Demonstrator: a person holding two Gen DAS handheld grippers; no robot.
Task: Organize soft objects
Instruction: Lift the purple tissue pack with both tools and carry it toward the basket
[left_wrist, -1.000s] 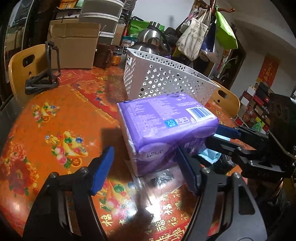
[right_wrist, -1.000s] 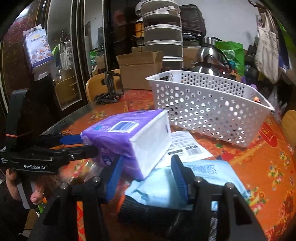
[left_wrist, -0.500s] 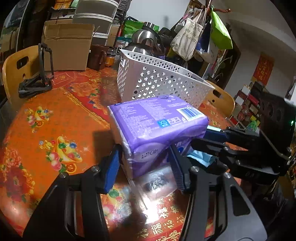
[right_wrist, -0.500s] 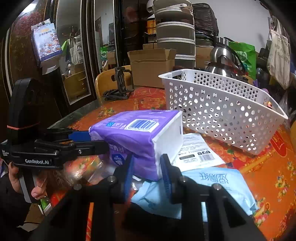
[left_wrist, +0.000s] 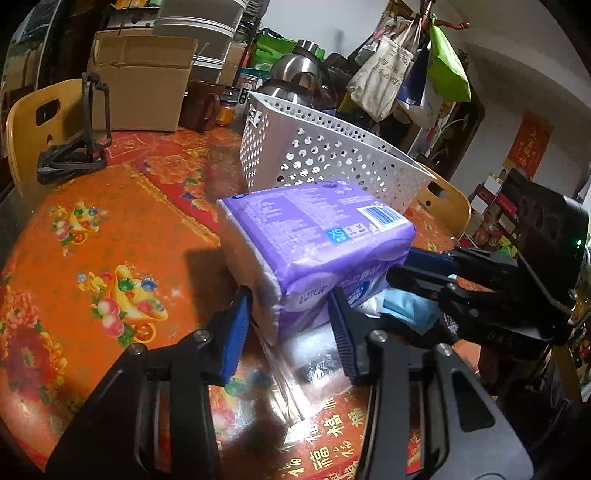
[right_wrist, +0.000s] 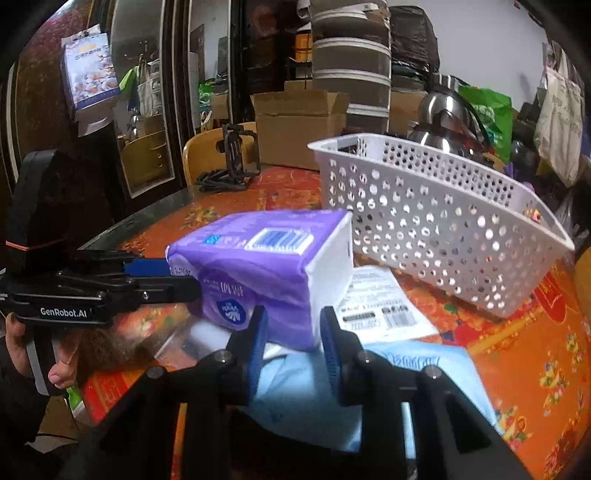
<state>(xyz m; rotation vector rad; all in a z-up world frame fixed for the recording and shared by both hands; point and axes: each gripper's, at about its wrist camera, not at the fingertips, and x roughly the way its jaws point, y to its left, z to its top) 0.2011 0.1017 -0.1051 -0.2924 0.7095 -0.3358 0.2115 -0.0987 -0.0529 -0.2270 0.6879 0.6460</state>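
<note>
A purple soft pack (left_wrist: 314, 243) is held above the table, in front of the white perforated basket (left_wrist: 325, 162). My left gripper (left_wrist: 291, 328) is shut on its near end. My right gripper (right_wrist: 291, 336) is shut on its other end, where the pack (right_wrist: 266, 266) shows a barcode on top. Each gripper shows in the other's view. Below lie a light blue soft pack (right_wrist: 406, 373), a white labelled pack (right_wrist: 376, 306) and a clear bag with a dark item (left_wrist: 314, 362).
The round table has an orange flowered cloth (left_wrist: 92, 258). A black stand (left_wrist: 74, 155), a cardboard box (left_wrist: 140, 96), a brown mug (left_wrist: 201, 105) and a steel kettle (left_wrist: 295, 79) stand at the back. Wooden chairs (left_wrist: 33, 122) flank the table.
Both grippers have closed from wide open onto the purple pack. The pack has risen slightly off the pile.
</note>
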